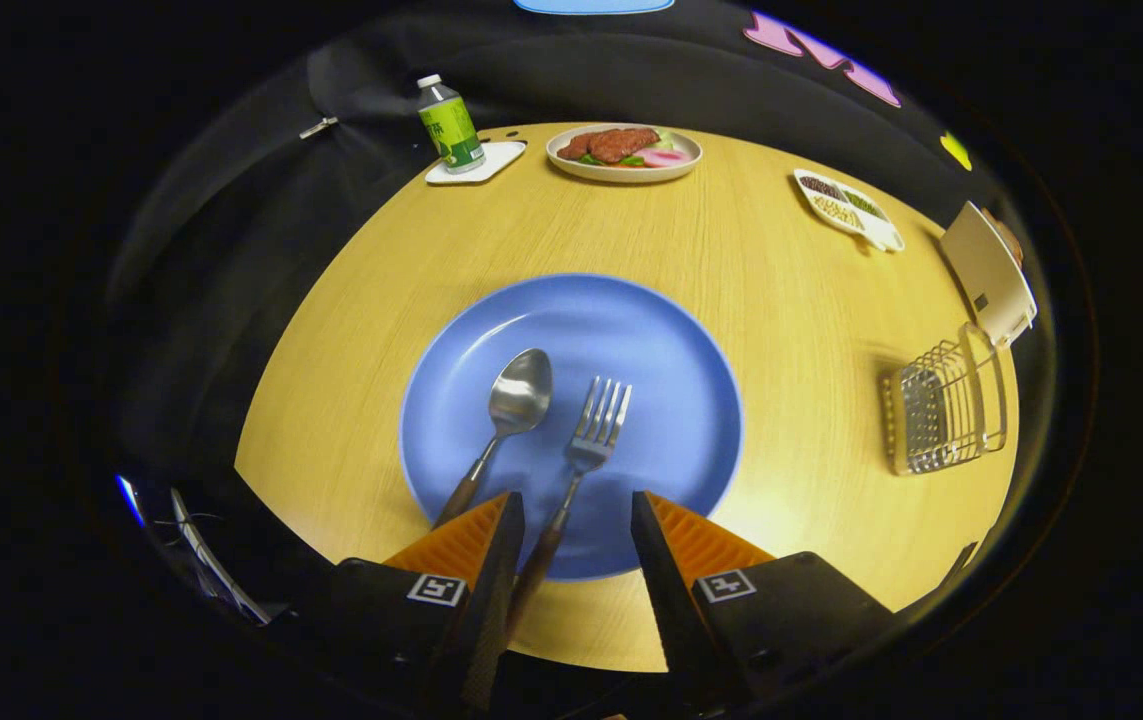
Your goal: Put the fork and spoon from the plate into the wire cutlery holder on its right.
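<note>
A blue plate (671, 340) lies on the round wooden table just ahead of my fingers. On it rest a metal spoon (516, 400) and a metal fork (591, 435), both with dark wooden handles pointing back toward me. My gripper (576, 515) hovers open above the plate's near rim. The fork's handle runs between the two fingers, closer to the left one, with a gap on each side. The spoon's handle passes behind the left finger. A wire cutlery holder (946, 405) stands to the right of the plate, near the table's edge.
Beyond the plate at the table's far side are a dish of food (623, 152), a green bottle (449, 125) on a white coaster, and a white divided dish (846, 208). A pale box (989, 270) stands just behind the wire holder.
</note>
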